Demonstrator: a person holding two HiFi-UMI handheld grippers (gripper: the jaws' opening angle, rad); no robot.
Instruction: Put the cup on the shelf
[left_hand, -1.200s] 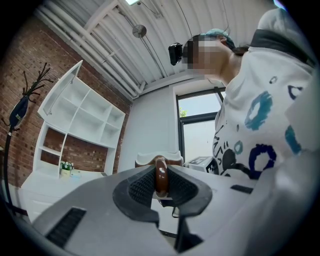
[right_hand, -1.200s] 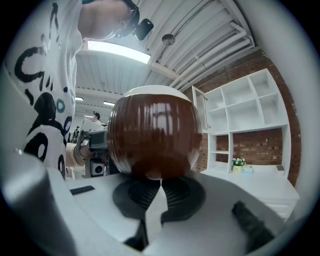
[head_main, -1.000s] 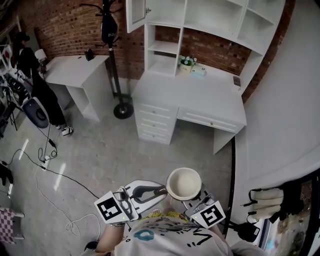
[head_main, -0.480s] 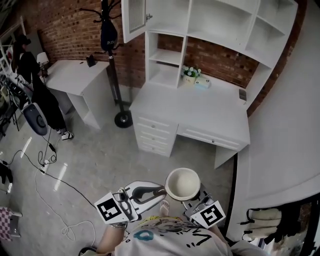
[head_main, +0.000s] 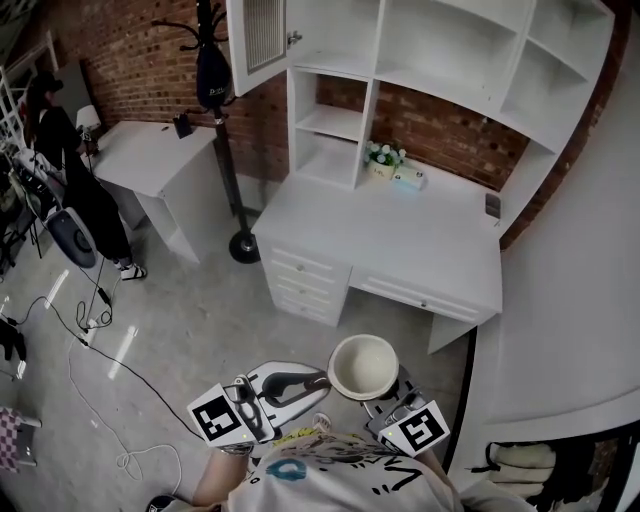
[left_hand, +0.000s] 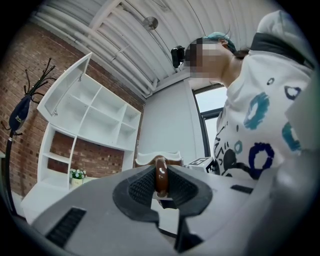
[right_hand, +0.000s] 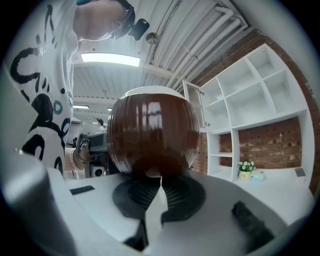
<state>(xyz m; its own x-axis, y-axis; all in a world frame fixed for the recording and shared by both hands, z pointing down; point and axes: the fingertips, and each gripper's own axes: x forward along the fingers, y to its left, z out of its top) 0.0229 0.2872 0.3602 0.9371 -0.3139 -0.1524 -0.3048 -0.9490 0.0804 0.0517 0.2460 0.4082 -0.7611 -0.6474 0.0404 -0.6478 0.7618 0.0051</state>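
Two grips on cup (head_main: 365, 367): left gripper (head_main: 315, 380) pinches the handle (left_hand: 160, 175), right gripper (head_main: 388, 398) nips its base. Keep level, advance toward shelf (head_main: 330, 122), upper centre.

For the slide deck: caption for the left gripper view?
Left gripper shut on the cup handle, white shelf ahead against a brick wall.

A broad stretch of the tabletop (head_main: 400, 235) is left open at front and middle. Its back edge is occupied by a flower pot (head_main: 381, 160) and a pale box (head_main: 407, 178) just beside it. The shelf (head_main: 445, 45) compartments above are open-fronted. Its upper left is narrowed by a cabinet door (head_main: 258, 40) swung outward. The left flank is blocked by a coat stand (head_main: 225, 150), the right by a curved wall (head_main: 580, 300). Floor (head_main: 300, 335) is seen between the cup (head_main: 365, 367) and the tabletop.
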